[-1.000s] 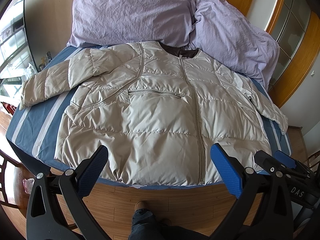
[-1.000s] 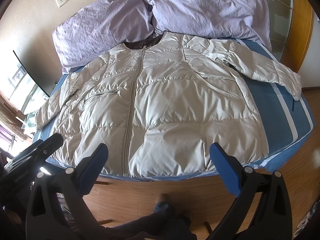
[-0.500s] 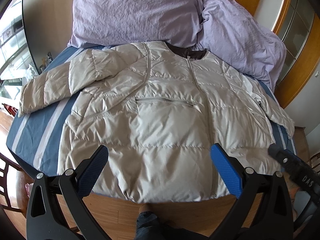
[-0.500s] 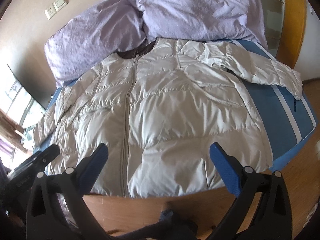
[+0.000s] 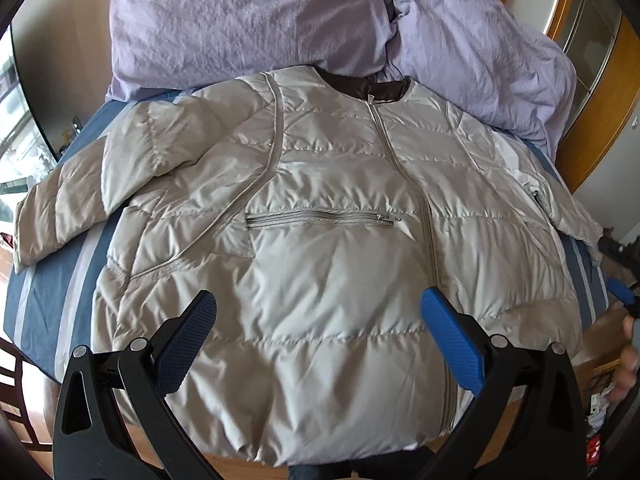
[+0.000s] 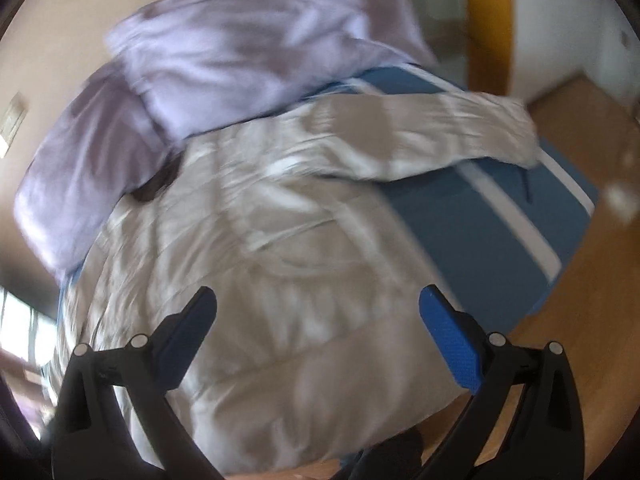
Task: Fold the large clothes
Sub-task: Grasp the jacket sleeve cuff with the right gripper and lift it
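Note:
A beige puffer jacket [image 5: 320,248] lies flat, front up and zipped, on a blue striped bed [image 5: 48,280], both sleeves spread out. My left gripper [image 5: 316,332] is open and empty, hovering over the jacket's lower hem. My right gripper [image 6: 316,328] is open and empty above the jacket's [image 6: 260,280] right half, and part of it shows at the right edge of the left wrist view [image 5: 620,256]. The right sleeve [image 6: 440,136] lies across the bed. The right wrist view is blurred by motion.
Two lilac pillows [image 5: 248,20] [image 5: 480,40] lie at the head of the bed, touching the jacket's collar. A wooden floor [image 6: 580,260] runs around the bed's foot and right side. An orange wooden frame [image 5: 600,92] stands at the right.
Both grippers have moved forward over the jacket. The right gripper has swung fast to the right, toward the right sleeve. Both stay open.

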Motion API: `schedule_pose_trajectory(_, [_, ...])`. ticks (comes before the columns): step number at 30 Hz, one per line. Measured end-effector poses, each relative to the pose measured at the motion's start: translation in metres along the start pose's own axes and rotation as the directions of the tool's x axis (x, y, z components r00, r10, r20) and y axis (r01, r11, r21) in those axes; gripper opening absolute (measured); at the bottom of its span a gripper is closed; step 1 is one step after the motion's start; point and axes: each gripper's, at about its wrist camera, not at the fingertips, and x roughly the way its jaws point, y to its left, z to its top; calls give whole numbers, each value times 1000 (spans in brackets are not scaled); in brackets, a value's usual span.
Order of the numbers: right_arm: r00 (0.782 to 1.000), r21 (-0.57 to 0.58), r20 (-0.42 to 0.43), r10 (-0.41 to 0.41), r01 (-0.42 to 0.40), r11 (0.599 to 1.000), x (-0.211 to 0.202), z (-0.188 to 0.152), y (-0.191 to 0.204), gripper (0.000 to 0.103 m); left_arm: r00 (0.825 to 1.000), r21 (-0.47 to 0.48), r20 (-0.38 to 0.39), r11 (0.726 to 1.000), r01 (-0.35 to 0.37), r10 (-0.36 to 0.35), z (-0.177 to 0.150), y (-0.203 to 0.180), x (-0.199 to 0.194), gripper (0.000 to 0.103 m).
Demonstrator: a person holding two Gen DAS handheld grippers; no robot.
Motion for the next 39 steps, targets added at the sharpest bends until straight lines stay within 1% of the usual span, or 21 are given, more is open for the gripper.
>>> schedule_pose_trajectory(3, [999, 60, 2, -54, 53, 997, 12, 27, -37, 101, 1000, -12, -8, 1000, -12, 12, 5, -4, 8, 102])
schedule_pose_trajectory(6, [994, 131, -9, -111, 111, 985, 28, 58, -76, 101, 999, -48, -32, 999, -23, 21, 11, -5, 16, 102])
schedule_pose_trajectory(8, [990, 192, -27, -141, 144, 971, 41, 78, -104, 99, 999, -73, -42, 997, -25, 22, 13, -7, 19, 102])
schedule_pose_trajectory(10, [986, 244, -48, -159, 166, 955, 54, 94, -131, 93, 998, -92, -44, 995, -41, 37, 16, -9, 21, 102])
schedule_pose_trajectory(12, [983, 291, -70, -171, 184, 939, 68, 110, -157, 91, 997, -108, -48, 992, -58, 53, 17, -11, 24, 102])
schedule_pose_trajectory(13, [978, 305, -80, -195, 210, 929, 76, 117, -170, 91, 997, -116, -52, 991, -63, 57, 18, -11, 26, 102])
schedule_pose_trajectory(15, [967, 313, -98, -235, 254, 915, 88, 126, -182, 90, 996, -137, -62, 988, -76, 68, 18, -12, 27, 102])
schedule_pose_trajectory(19, [951, 325, -133, -281, 309, 894, 108, 136, -207, 90, 994, -158, -69, 983, -90, 80, 19, -12, 30, 102])
schedule_pose_trajectory(22, [948, 347, -161, -274, 314, 884, 120, 136, -218, 87, 994, -167, -74, 982, -93, 81, 19, -13, 32, 102])
schedule_pose_trajectory(24, [950, 358, -176, -257, 305, 883, 126, 134, -222, 76, 994, -167, -77, 982, -94, 82, 19, -14, 33, 102])
schedule_pose_trajectory(25, [953, 364, -184, -240, 293, 884, 129, 132, -223, 72, 993, -165, -78, 982, -96, 84, 19, -15, 33, 102])
schedule_pose_trajectory(26, [953, 364, -182, -242, 294, 884, 132, 132, -221, 70, 993, -165, -80, 982, -97, 84, 20, -15, 34, 102])
schedule_pose_trajectory(27, [953, 357, -172, -247, 295, 886, 133, 132, -220, 63, 993, -165, -81, 981, -98, 85, 19, -15, 34, 102])
schedule_pose_trajectory(28, [953, 347, -169, -251, 296, 890, 132, 131, -217, 54, 993, -167, -82, 981, -98, 85, 19, -14, 34, 102])
schedule_pose_trajectory(29, [955, 338, -165, -245, 288, 896, 132, 131, -215, 49, 993, -169, -83, 981, -97, 84, 19, -14, 34, 102])
schedule_pose_trajectory(30, [956, 334, -164, -242, 284, 899, 133, 132, -213, 37, 993, -171, -83, 981, -96, 82, 18, -12, 34, 102])
schedule_pose_trajectory(31, [964, 338, -159, -214, 257, 905, 134, 132, -211, 28, 993, -173, -83, 980, -96, 82, 17, -11, 34, 102])
schedule_pose_trajectory(32, [966, 338, -158, -204, 247, 908, 134, 132, -208, 25, 993, -178, -82, 979, -98, 84, 17, -9, 34, 102])
schedule_pose_trajectory(34, [963, 306, -146, -229, 264, 915, 129, 134, -197, 19, 993, -189, -80, 977, -102, 88, 16, -3, 33, 102])
schedule_pose_trajectory(36, [960, 275, -123, -252, 277, 921, 124, 139, -186, 18, 993, -204, -77, 973, -104, 90, 15, 4, 32, 102])
schedule_pose_trajectory(39, [962, 219, -61, -267, 274, 936, 112, 150, -159, 17, 993, -225, -70, 969, -105, 91, 13, 15, 30, 102])
